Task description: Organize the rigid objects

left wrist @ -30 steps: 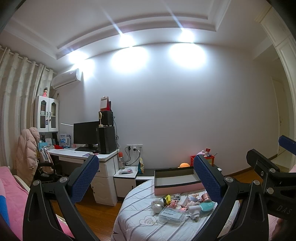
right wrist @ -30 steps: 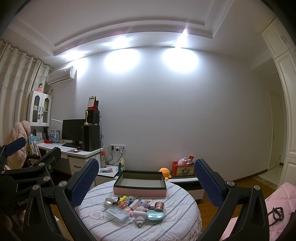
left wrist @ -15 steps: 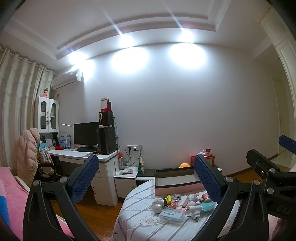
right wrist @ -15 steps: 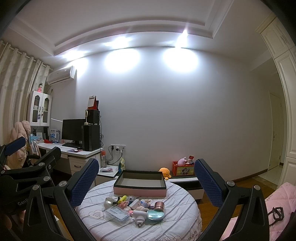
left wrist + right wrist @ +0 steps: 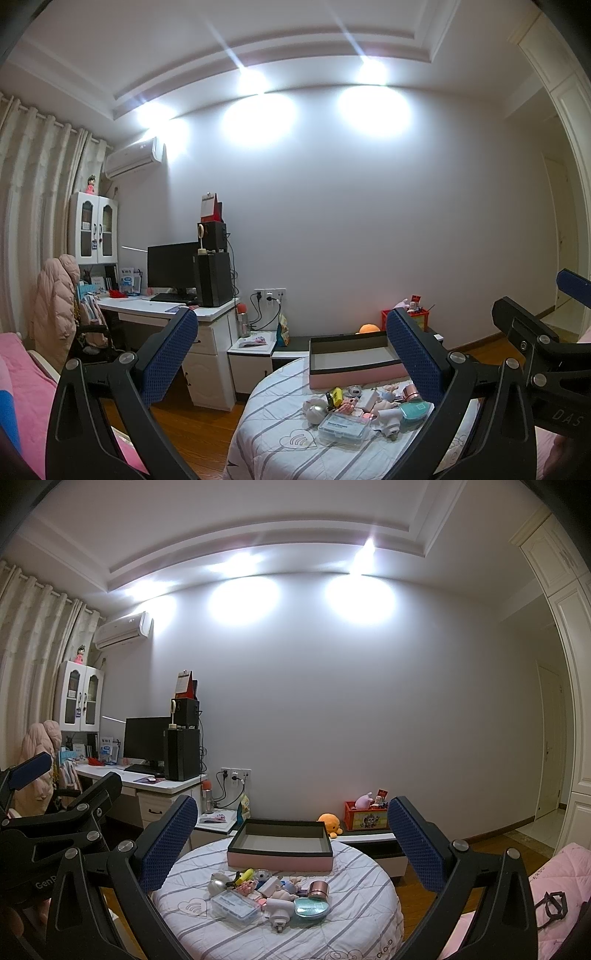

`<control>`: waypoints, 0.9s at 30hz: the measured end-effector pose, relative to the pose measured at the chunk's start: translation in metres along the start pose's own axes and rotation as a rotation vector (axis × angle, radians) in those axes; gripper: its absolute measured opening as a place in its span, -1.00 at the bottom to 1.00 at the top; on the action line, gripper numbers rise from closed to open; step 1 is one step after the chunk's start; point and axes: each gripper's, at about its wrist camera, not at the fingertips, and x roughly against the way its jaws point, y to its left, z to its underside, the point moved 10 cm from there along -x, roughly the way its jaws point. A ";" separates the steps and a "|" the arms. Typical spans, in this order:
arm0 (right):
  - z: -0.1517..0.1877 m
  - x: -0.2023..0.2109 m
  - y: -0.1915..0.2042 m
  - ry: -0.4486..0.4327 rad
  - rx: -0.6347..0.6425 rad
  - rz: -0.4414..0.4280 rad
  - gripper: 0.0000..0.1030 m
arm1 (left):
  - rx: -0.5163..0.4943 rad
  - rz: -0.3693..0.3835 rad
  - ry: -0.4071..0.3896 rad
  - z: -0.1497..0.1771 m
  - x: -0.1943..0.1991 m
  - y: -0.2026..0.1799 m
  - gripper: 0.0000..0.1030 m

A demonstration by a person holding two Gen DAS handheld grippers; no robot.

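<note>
The small jumbled pile of rigid objects point(image 5: 269, 891) is too tiny to sort out, honestly. In the left view a blue padded finger point(image 5: 413, 360) covers the pink open box's point(image 5: 351, 376) right end.

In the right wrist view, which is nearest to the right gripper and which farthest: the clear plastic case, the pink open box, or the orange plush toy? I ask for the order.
1. The clear plastic case, front of the round table, below the right gripper.
2. The pink open box, back of the table.
3. The orange plush toy, behind the box, off the table.

Striped quilted cloth point(image 5: 332, 915) covers the round table; the box point(image 5: 279, 862) looks matt card, the small jar point(image 5: 318, 888) glossy metallic (pink-toned).
</note>
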 end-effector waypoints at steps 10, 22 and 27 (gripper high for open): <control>0.002 0.000 0.001 0.002 0.005 0.003 1.00 | -0.003 0.004 0.006 0.004 -0.003 -0.002 1.00; 0.012 -0.009 -0.004 0.033 0.004 0.017 1.00 | -0.009 0.027 0.025 0.015 -0.014 -0.012 1.00; 0.028 -0.023 -0.007 0.063 0.017 0.026 1.00 | -0.010 0.050 0.085 0.041 -0.033 -0.018 1.00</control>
